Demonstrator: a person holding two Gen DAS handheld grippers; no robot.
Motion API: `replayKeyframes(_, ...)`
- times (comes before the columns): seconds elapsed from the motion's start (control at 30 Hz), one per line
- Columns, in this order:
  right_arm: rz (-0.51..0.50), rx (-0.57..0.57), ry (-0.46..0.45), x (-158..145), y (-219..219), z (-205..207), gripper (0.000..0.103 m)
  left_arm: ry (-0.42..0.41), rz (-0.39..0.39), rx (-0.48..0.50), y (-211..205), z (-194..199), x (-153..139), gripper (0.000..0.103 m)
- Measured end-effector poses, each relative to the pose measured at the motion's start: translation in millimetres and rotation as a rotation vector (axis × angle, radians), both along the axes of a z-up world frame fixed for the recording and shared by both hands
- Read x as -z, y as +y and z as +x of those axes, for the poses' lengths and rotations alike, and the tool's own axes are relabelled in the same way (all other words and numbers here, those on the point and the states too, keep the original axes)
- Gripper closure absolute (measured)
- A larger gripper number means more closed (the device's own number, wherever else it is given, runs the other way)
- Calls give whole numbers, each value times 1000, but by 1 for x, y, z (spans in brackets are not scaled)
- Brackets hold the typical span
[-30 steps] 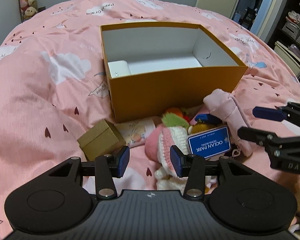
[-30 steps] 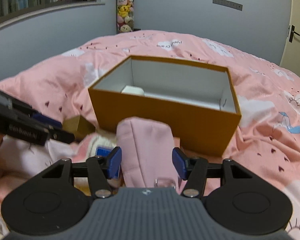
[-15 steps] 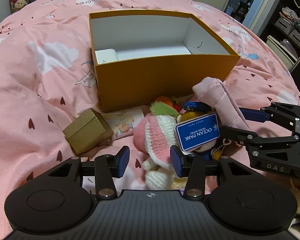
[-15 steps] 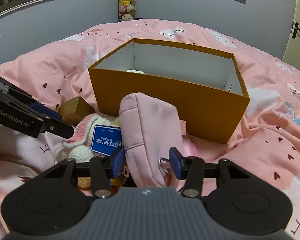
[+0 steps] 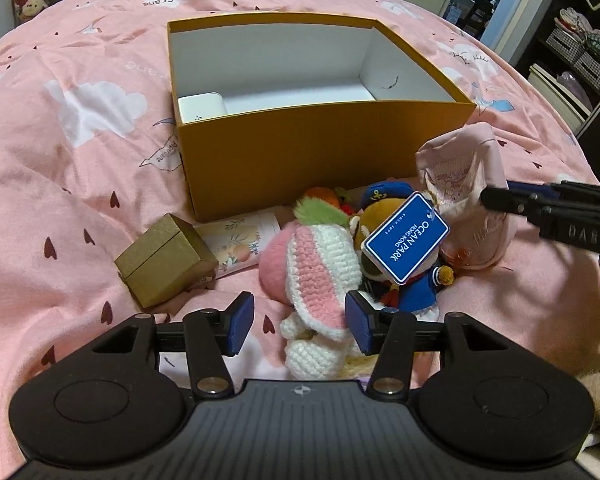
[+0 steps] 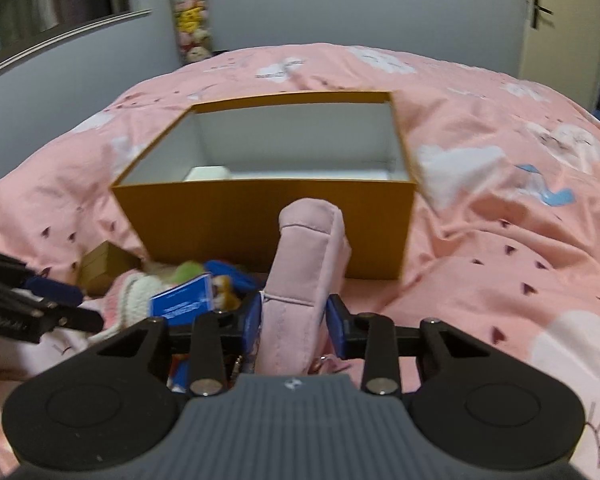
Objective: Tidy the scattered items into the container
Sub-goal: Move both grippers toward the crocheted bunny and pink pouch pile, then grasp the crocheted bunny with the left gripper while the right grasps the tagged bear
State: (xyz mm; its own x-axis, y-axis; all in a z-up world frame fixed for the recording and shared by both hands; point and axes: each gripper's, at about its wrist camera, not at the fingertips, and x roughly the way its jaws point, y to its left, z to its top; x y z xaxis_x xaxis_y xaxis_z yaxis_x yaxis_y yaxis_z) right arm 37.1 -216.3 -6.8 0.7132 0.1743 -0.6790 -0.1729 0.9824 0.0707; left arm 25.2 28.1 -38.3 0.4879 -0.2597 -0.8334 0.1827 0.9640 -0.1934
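Note:
An open orange box stands on the pink quilt, with a white item in its left corner. In front of it lie a small gold box, a floral card, a pink-and-white crocheted toy and a plush with a blue Ocean Park tag. My left gripper is opening, the crocheted toy's lower end between its jaws and the left pad apart from it. My right gripper is closing on the pink pouch, which stands on edge with both pads against its sides.
The box's front wall rises just behind the pouch. My left gripper reaches in from the left of the right wrist view. Stuffed toys are stacked by the far wall, a door lies beyond the bed, and shelves stand to the right.
My right gripper's jaws narrowed onto the pink pouch and the wrist rolled, so the pouch now stands on edge. My left gripper's jaws widened slightly around the crocheted toy.

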Motion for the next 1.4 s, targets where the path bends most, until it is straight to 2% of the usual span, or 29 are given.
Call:
replayKeyframes(0.2, -113, 132, 20, 3, -18, 3, 65, 4, 2, 7, -2, 1, 0, 44)
replayKeyframes(0.37, -86, 150, 14, -1, -23, -2, 65, 3, 8, 9, -3, 1, 0, 42)
replayKeyframes(0.5, -79, 97, -32, -13, -8, -9, 64, 3, 12, 21, -5, 1, -1, 39)
replayKeyframes(0.57, -41, 34, -31, -16, 3, -11, 64, 8, 13, 33, -8, 2, -1, 38)
replayKeyframes(0.67, -5, -92, 15, -9, 24, -12, 64, 19, 14, 45, -10, 2, 2, 38)
replayKeyframes(0.8, -63, -210, 82, 10, 50, -10, 62, 29, -9, 46, -10, 5, 6, 38)
replayKeyframes(0.83, -65, -226, 94, 13, 54, -9, 56, 28, -13, 38, -9, 6, 7, 37)
replayKeyframes(0.87, -69, -233, 104, 16, 57, -7, 53, 25, -16, 29, -9, 8, 9, 37)
replayKeyframes(0.97, -87, -226, 126, 26, 61, 0, 53, 34, -27, 7, -9, 14, 14, 37)
replayKeyframes(1.13, -60, -234, 151, 40, 66, 13, 54, 58, -26, 2, -14, 23, 26, 37)
replayKeyframes(1.3, -56, -233, 168, 51, 68, 22, 55, 104, -94, -12, -10, 29, 37, 48)
replayKeyframes(1.4, -57, -242, 162, 53, 70, 20, 57, 94, -85, -10, -14, 29, 39, 52)
